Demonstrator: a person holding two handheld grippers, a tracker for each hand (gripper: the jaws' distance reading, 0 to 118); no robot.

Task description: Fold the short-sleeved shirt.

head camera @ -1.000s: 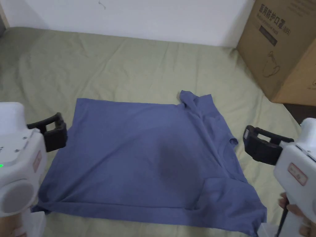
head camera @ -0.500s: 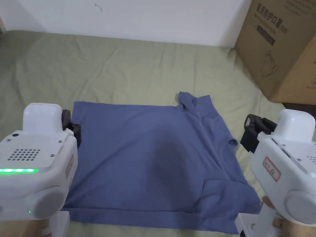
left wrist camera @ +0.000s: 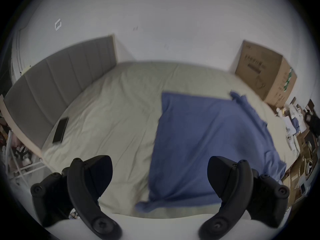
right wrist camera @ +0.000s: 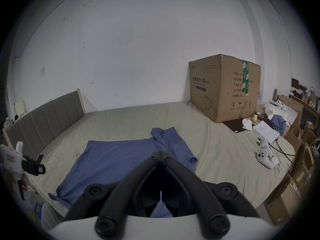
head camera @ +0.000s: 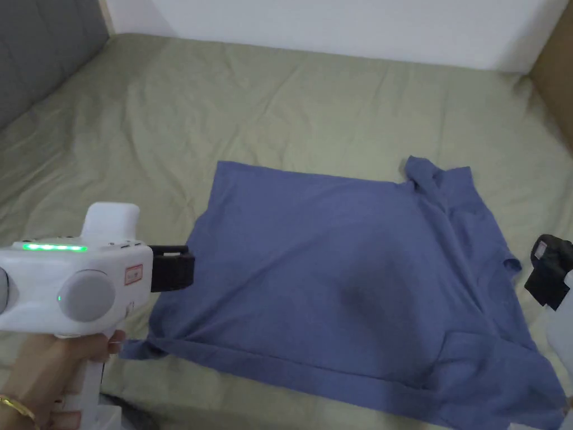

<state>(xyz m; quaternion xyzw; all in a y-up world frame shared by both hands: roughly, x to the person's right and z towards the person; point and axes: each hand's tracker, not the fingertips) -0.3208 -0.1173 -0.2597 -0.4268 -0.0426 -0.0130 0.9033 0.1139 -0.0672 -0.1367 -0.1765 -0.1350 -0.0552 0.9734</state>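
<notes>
- Across the whole scene, a bed (head camera: 280, 112) is lying under a pale green sheet, its cloth soft and creased in long shallow folds; a padded grey headboard (right wrist camera: 43, 122) with upright seams is standing along its left edge.
- At the bed's far right corner, a box (right wrist camera: 223, 88) of stiff brown cardboard is sitting against the white wall, with green tape running over its top edge.
- On the sheet, the shirt (head camera: 347, 280) is lying nearly flat, a thin blue knit making a broad rough rectangle; one sleeve is bunching at the far right corner, the near hem is doubling into a narrow band, and the near left corner is trailing out in a small point.
- Just left of the shirt's left edge, the left gripper (head camera: 187, 269) is hovering above the sheet, a smooth white plastic body with a green light strip, held in a hand (head camera: 50, 364); in its own view its curved black jaws are standing spread wide with nothing between them.
- Off the shirt's right edge by the neck opening, the right gripper (head camera: 540, 266) is showing its black tip; in its own view (right wrist camera: 161, 155) the jaws are pressing together at the tips, pinching nothing.
</notes>
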